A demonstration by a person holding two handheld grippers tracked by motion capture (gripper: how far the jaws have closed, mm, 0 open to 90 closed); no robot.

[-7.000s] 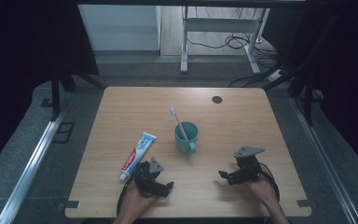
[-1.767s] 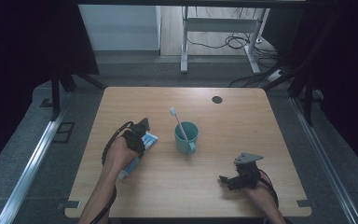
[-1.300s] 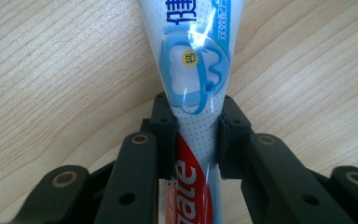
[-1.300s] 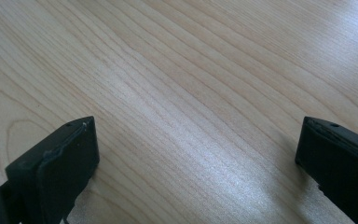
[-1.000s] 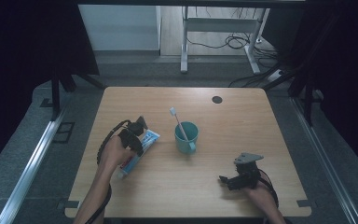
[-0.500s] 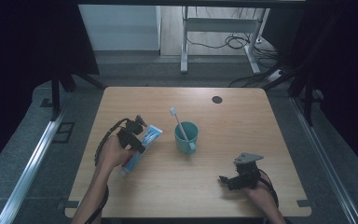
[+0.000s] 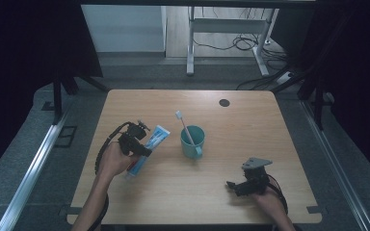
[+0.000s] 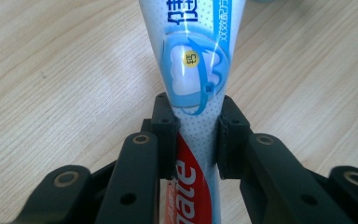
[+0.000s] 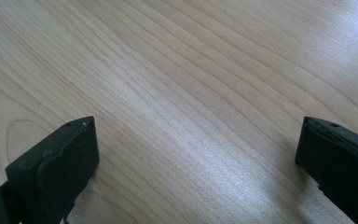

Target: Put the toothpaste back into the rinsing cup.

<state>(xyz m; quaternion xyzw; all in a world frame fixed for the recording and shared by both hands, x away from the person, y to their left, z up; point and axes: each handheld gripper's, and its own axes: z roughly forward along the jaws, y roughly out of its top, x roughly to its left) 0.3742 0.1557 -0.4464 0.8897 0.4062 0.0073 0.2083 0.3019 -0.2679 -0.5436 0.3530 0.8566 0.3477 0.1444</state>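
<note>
My left gripper (image 7: 144, 147) is clamped on the toothpaste tube (image 7: 147, 149). In the left gripper view both pads (image 8: 168, 140) press the tube (image 8: 193, 84) at its narrow middle, where the blue-and-white print meets the red band, and the tube runs straight away from me between the jaws. Its wide blue end points toward the cup (image 7: 193, 141); its red end comes back under my left hand (image 7: 113, 159). From above, the tube lies slanted just left of the cup, its far end near the cup but apart from it. Whether the tube is clear of the table (image 7: 250, 120) or resting on it I cannot tell from these views.

The cup is teal, upright, near the middle of the table, with its handle turned toward me. A toothbrush (image 7: 184, 127) stands in it, leaning to the left with the head up.

My right gripper (image 7: 231, 185) sits well to the right of the cup and nearer to me, low over the table. Its jaws stand wide apart with nothing between them; in the right gripper view there is bare wood (image 9: 191, 93) in the gap.

A small dark round hole (image 7: 224, 102) sits in the table beyond the cup, to its right.
</note>
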